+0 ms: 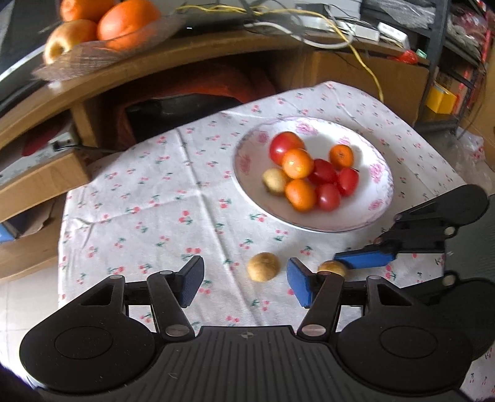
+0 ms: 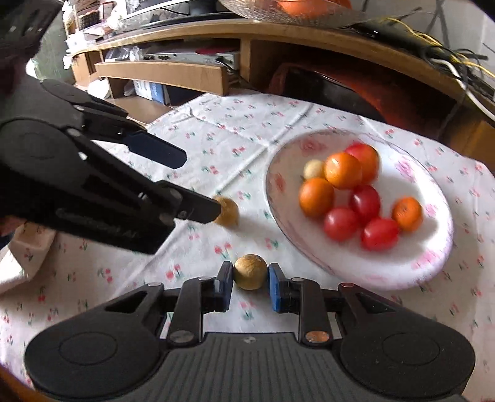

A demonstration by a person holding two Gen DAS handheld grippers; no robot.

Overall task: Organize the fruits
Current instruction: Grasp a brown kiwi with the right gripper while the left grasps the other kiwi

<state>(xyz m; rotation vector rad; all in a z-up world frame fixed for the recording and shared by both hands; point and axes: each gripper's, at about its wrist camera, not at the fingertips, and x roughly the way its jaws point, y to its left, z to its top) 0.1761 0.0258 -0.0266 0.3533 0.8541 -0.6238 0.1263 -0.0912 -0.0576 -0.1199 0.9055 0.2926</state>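
Note:
A white floral plate [image 1: 376, 173] [image 2: 411, 263] holds red tomatoes [image 1: 286, 145], small oranges [image 1: 297, 163] and one tan round fruit [image 1: 274, 181]. Two more tan fruits lie off the plate on the cherry-print cloth. My left gripper [image 1: 246, 278] [image 2: 201, 185] is open, and one tan fruit [image 1: 263, 266] [image 2: 227, 211] sits just ahead of its fingertips. My right gripper [image 2: 250, 280] is shut on the other tan fruit [image 2: 250, 271] [image 1: 331, 268], which stays sharp while the plate is blurred. Its blue finger [image 1: 365, 259] lies against that fruit.
The small clothed table [image 1: 148, 198] ends in edges at the left and the front. Behind it stands a wooden desk [image 1: 191, 52] with a basket of oranges [image 1: 126, 21], tangled cables [image 1: 340, 31] and a cardboard box [image 1: 371, 80]. Shelves stand at far right.

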